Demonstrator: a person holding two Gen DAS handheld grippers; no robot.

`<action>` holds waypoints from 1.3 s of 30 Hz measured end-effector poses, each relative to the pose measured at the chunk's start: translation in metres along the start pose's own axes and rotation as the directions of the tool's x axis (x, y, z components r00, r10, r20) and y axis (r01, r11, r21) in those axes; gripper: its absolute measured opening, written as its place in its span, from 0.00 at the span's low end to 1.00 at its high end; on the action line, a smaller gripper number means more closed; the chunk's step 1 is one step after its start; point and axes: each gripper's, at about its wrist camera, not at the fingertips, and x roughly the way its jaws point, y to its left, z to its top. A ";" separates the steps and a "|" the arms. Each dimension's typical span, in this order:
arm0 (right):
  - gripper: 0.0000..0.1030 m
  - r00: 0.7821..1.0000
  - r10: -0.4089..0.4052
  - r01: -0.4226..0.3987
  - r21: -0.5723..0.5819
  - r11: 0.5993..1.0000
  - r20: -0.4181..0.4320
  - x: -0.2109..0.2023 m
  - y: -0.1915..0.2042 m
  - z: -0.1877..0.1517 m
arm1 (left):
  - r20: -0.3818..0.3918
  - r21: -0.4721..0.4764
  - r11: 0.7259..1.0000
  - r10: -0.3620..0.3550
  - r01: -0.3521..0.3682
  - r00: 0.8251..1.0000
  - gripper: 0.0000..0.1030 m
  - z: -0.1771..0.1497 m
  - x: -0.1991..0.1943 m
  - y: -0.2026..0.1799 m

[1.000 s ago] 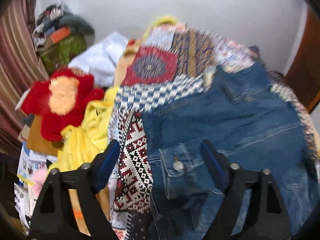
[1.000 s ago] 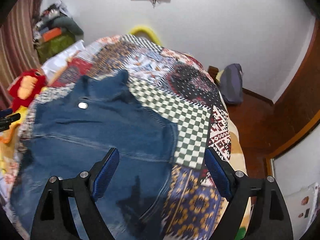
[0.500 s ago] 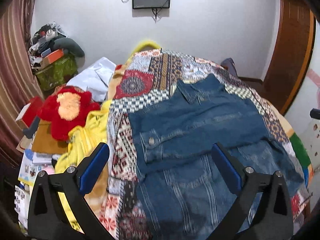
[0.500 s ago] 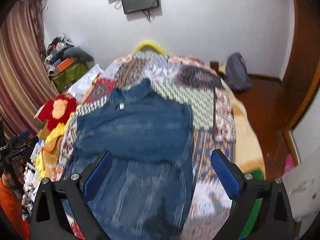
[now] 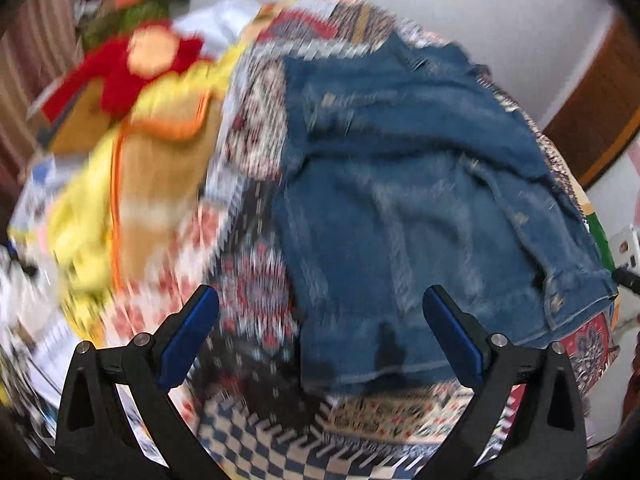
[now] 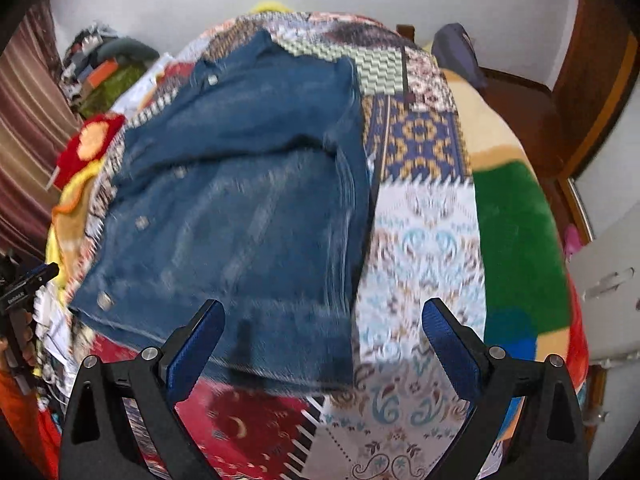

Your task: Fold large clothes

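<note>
Fingers of left gripper (image 5: 320,334) and right gripper (image 6: 322,338) spread wide, released, holding nothing. Denim jacket (image 6: 244,200) lies flat on the patchwork bed (image 6: 424,232), hem nearest at 6 o'clock, collar far at 12. Judged heavy, stiff, non-slippery; thick seams. Best hold: hem corners at 5 and 7 o'clock.

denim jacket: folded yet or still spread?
Partly folded: the denim jacket lies on the patchwork bedspread with one layer doubled across its upper body, hem end flat. Both hand-held grippers open, empty.
</note>
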 end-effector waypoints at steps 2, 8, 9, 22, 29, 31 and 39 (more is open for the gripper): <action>0.96 1.000 0.003 -0.003 0.002 1.000 -0.018 0.007 0.000 -0.007 | -0.041 -0.045 0.999 -0.028 0.026 0.999 1.00 -0.012 0.011 0.006; 0.95 0.997 0.083 -0.083 0.082 0.993 0.005 0.015 -0.006 -0.016 | -0.096 -0.147 0.982 -0.133 0.118 0.986 0.99 -0.037 0.034 0.009; 0.93 0.995 0.098 -0.098 0.093 0.991 0.008 0.016 -0.005 -0.016 | -0.088 -0.164 0.978 -0.142 0.126 0.986 0.98 -0.038 0.035 0.009; 0.38 0.983 0.163 -0.169 0.071 0.983 0.082 0.014 0.001 -0.018 | -0.033 -0.245 0.942 -0.245 0.230 0.969 0.53 -0.039 0.033 0.008; 0.19 0.977 0.158 -0.159 -0.005 0.987 0.144 -0.002 0.008 -0.005 | 0.042 -0.250 0.939 -0.232 0.235 0.972 0.13 -0.020 0.021 0.010; 0.15 0.974 0.157 -0.151 -0.048 0.987 0.163 -0.008 0.015 0.005 | 0.074 -0.239 0.940 -0.231 0.242 0.970 0.12 -0.014 0.012 0.011; 0.13 0.954 0.172 -0.137 -0.152 0.979 0.247 -0.020 0.035 0.066 | 0.212 -0.118 0.962 -0.219 0.247 0.952 0.11 0.047 -0.023 -0.011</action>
